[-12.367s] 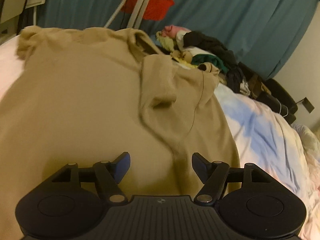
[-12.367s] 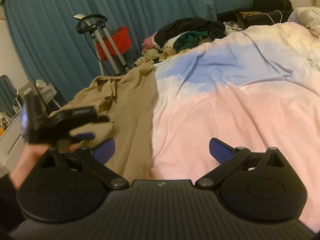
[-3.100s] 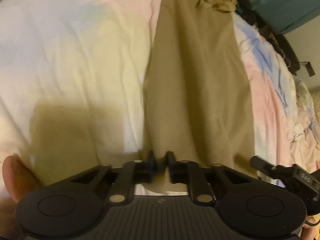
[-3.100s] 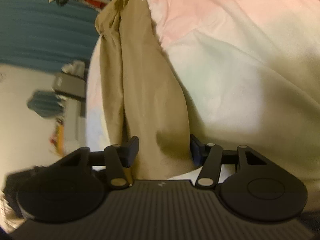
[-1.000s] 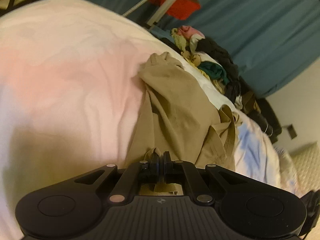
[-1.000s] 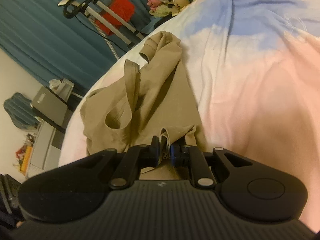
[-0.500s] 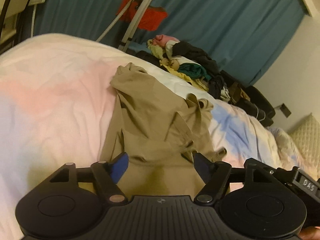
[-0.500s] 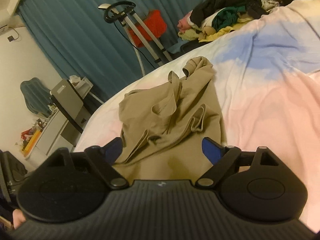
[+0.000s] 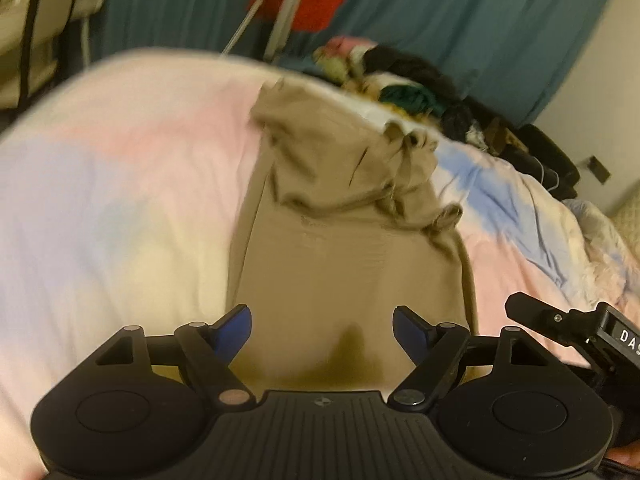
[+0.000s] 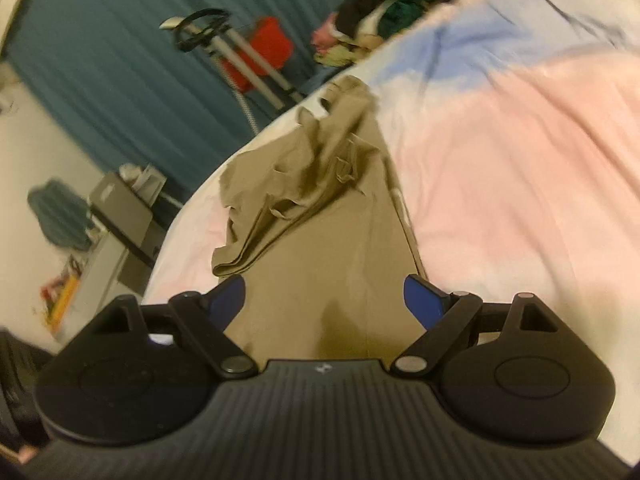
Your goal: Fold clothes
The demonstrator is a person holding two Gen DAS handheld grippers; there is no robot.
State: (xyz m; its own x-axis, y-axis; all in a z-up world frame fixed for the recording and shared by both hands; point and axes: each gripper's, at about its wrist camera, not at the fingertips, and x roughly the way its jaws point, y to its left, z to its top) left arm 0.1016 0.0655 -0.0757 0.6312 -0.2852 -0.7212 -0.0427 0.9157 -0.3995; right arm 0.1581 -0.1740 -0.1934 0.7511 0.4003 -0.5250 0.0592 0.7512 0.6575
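A tan garment lies lengthwise on the bed, folded over once, with its far end bunched and wrinkled. It also shows in the right wrist view. My left gripper is open and empty, just above the garment's near end. My right gripper is open and empty, also above the near end. The right gripper's body shows at the right edge of the left wrist view.
The bed has a pastel pink, blue and cream duvet. A pile of mixed clothes lies at the far end. A stand with a red bag and teal curtains are behind. A desk with clutter stands left of the bed.
Both grippers were shut on the garment's edge one second ago, then opened and let it go. Since then both have drawn back toward the garment's near end.
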